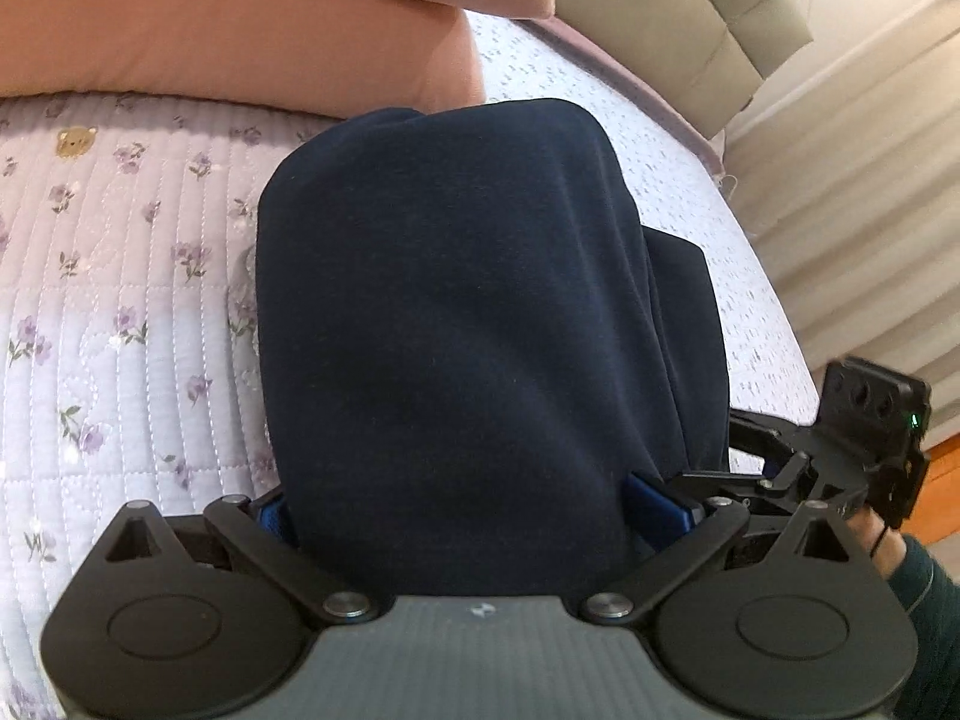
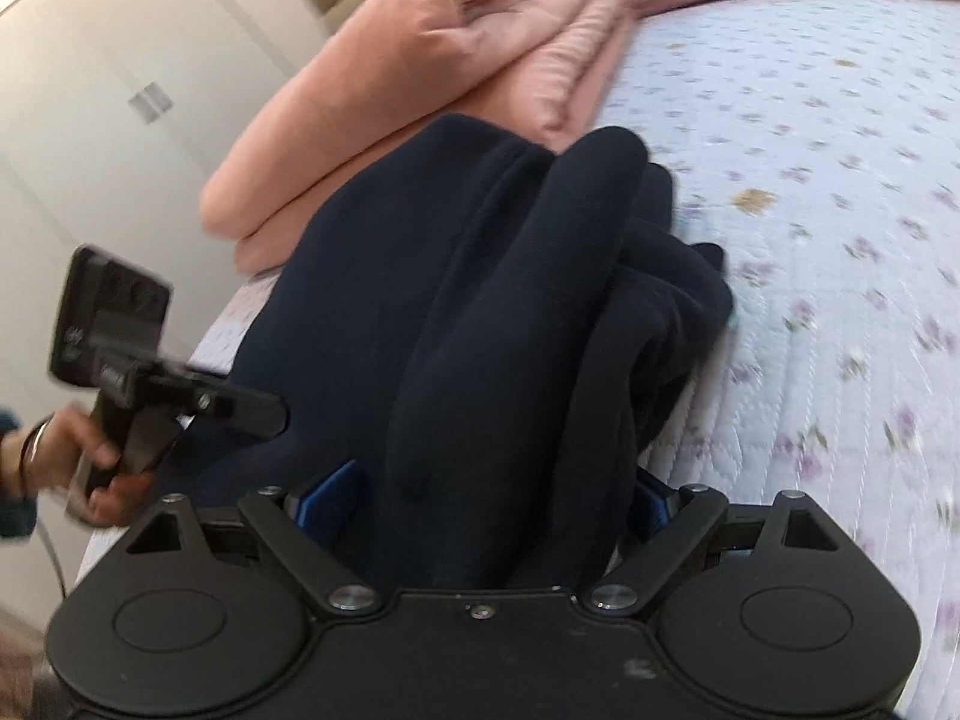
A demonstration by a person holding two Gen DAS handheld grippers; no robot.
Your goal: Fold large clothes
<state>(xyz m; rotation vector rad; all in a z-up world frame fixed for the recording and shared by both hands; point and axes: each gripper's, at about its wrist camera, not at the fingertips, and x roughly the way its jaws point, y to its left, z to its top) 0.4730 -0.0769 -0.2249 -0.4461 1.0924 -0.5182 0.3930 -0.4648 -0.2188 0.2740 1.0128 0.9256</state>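
A dark navy garment (image 1: 456,312) lies bunched on the bed, its near end rising between my left gripper's (image 1: 468,510) blue pads (image 1: 657,510). That gripper is shut on the cloth. In the right wrist view the same navy garment (image 2: 492,300) runs in thick folds up into my right gripper (image 2: 492,498), whose blue pads (image 2: 333,495) are shut on it. The fingertips are buried in fabric in both views. The two grippers hold the garment side by side: the right gripper (image 1: 780,480) shows beside the cloth's right edge, the left gripper (image 2: 252,411) at its left edge.
The bed has a pale quilt with purple flowers (image 1: 120,300) (image 2: 840,240). A folded pink blanket (image 1: 240,30) (image 2: 420,90) lies just beyond the garment. A beige headboard (image 1: 720,18), a white wardrobe (image 2: 120,60) and the bed's edge over a wooden floor (image 1: 942,480) surround it. A hand (image 2: 90,456) holds the left gripper.
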